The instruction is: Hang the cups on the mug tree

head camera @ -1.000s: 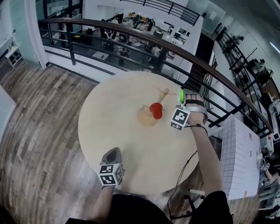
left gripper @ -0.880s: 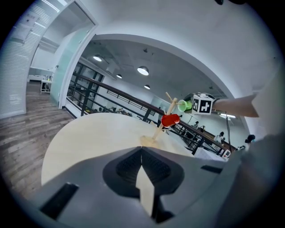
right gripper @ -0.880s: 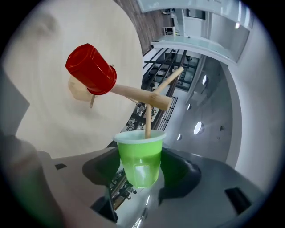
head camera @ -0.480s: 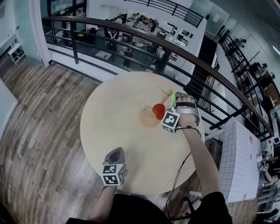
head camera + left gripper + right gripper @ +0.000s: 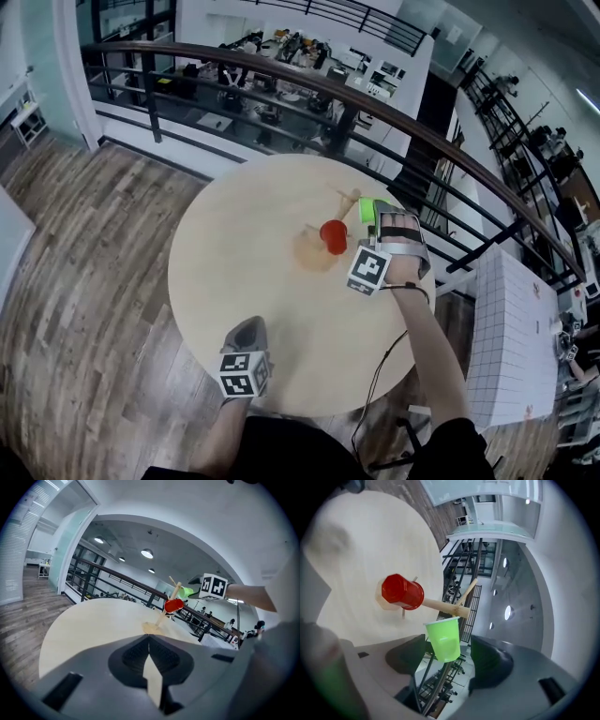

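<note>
Jaws of the right gripper (image 5: 447,657) have just been opening and stand spread around the green cup (image 5: 443,638) at the mug tree (image 5: 439,605) without pressing it; the left gripper (image 5: 150,654) is pressed together, empty.

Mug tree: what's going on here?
A person is hanging cups on the mug tree on the round table. The red cup already hangs on a peg. The right tongs have just been opening around the green cup at the tree's top, with gaps on both sides. Whether it's seated on a peg I can't tell. The left tongs sit shut and empty near the table's edge.
</note>
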Action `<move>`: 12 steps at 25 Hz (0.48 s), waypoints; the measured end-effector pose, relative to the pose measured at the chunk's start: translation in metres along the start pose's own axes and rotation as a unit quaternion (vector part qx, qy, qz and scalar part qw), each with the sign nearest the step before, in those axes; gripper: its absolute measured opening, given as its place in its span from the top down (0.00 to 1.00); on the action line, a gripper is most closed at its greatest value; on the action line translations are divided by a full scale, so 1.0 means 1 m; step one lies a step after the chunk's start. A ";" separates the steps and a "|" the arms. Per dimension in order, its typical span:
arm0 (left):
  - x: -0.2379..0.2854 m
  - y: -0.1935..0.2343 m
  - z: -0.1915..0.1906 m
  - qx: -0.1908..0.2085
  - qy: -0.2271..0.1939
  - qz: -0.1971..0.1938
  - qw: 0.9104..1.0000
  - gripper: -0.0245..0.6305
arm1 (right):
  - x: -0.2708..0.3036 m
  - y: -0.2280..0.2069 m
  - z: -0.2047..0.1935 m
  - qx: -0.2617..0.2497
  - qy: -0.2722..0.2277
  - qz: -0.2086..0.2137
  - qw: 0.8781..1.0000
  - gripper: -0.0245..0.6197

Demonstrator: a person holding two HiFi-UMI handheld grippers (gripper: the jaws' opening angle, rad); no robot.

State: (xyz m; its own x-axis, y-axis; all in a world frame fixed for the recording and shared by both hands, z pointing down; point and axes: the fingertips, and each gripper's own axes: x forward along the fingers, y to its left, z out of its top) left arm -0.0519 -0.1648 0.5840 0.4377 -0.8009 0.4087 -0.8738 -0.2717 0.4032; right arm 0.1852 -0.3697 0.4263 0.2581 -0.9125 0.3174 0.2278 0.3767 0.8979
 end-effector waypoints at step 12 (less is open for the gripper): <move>-0.001 -0.054 0.028 0.044 -0.015 -0.071 0.996 0.94 | -0.147 0.028 -0.005 0.411 -0.120 0.016 0.904 0.53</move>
State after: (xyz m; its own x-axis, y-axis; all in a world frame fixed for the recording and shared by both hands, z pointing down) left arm -0.0114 -0.1641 0.5392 0.5522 -0.7665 0.3279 -0.8198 -0.4278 0.3806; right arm 0.1580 -0.2244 0.4029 0.0184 -0.9486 0.3159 -0.5753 0.2484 0.7793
